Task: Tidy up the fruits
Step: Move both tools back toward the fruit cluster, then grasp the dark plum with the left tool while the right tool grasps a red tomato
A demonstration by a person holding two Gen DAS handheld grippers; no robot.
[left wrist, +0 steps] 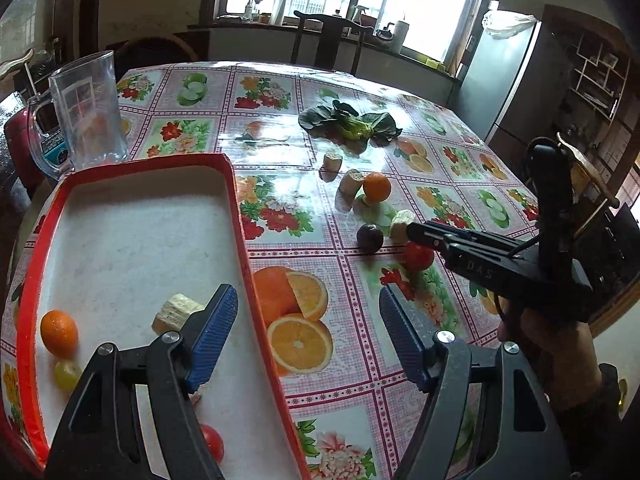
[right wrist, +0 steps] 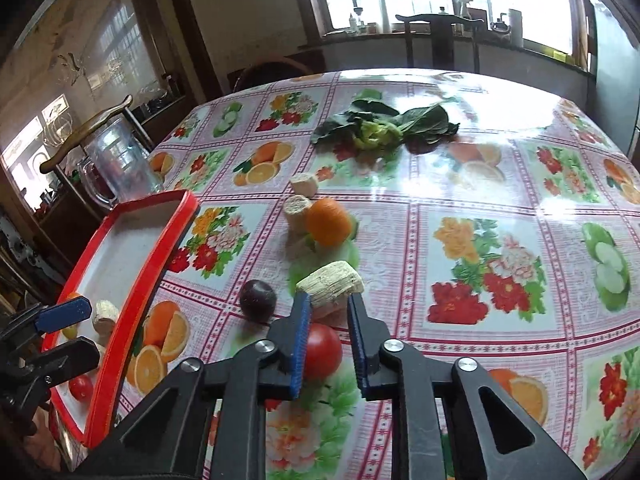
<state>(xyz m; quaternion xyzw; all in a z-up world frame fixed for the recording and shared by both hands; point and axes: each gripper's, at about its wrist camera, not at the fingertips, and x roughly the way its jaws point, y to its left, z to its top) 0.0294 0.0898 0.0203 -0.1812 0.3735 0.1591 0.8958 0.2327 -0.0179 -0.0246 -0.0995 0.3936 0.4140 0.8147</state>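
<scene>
A red-rimmed white tray (left wrist: 132,216) lies at the table's left; it also shows in the right wrist view (right wrist: 120,248). In it are an orange (left wrist: 59,333), a green grape (left wrist: 66,374), a pale sugarcane piece (left wrist: 176,312) and a small tomato (left wrist: 212,442). My left gripper (left wrist: 308,328) is open and empty over the tray's right rim. My right gripper (right wrist: 328,340) has its jaws either side of a red tomato (right wrist: 322,350) on the table, fingertips by a sugarcane piece (right wrist: 332,282). A dark plum (right wrist: 258,300) and an orange (right wrist: 328,222) lie nearby.
Two more sugarcane pieces (right wrist: 298,206) stand by the orange. A leafy green vegetable (right wrist: 380,126) lies farther back. A clear plastic jug (left wrist: 86,112) stands behind the tray. A chair (right wrist: 440,40) is at the far table edge.
</scene>
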